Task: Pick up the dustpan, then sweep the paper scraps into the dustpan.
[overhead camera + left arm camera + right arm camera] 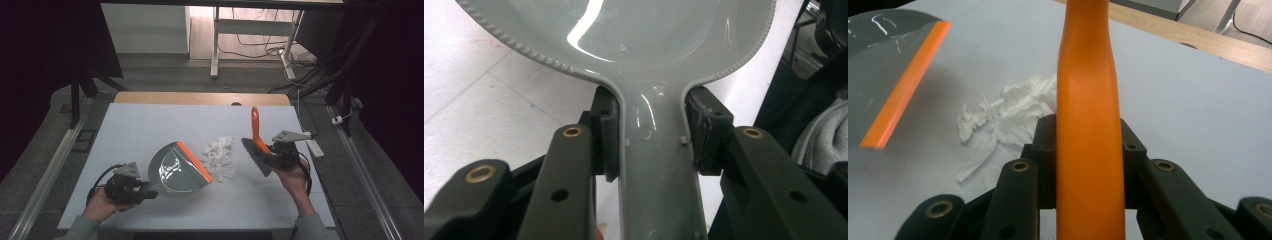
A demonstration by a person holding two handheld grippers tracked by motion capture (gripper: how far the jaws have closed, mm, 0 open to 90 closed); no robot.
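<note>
A grey dustpan [177,170] with an orange lip [195,161] lies on the white table, mouth turned toward a pile of white paper scraps [219,152]. My left gripper [142,189] is shut on the dustpan's grey handle [654,150], both pads pressing its sides. My right gripper [267,148] is shut on the orange handle [1088,125] of a hand brush [257,150], whose dark bristles rest just right of the scraps. In the right gripper view the scraps [998,120] lie left of the handle, the dustpan lip [905,85] beyond them.
The white table [150,125] has a wooden strip [200,98] along its far edge. A white power strip [315,147] lies at the right edge. Metal rails run along both sides; a desk frame and cables stand on the floor behind.
</note>
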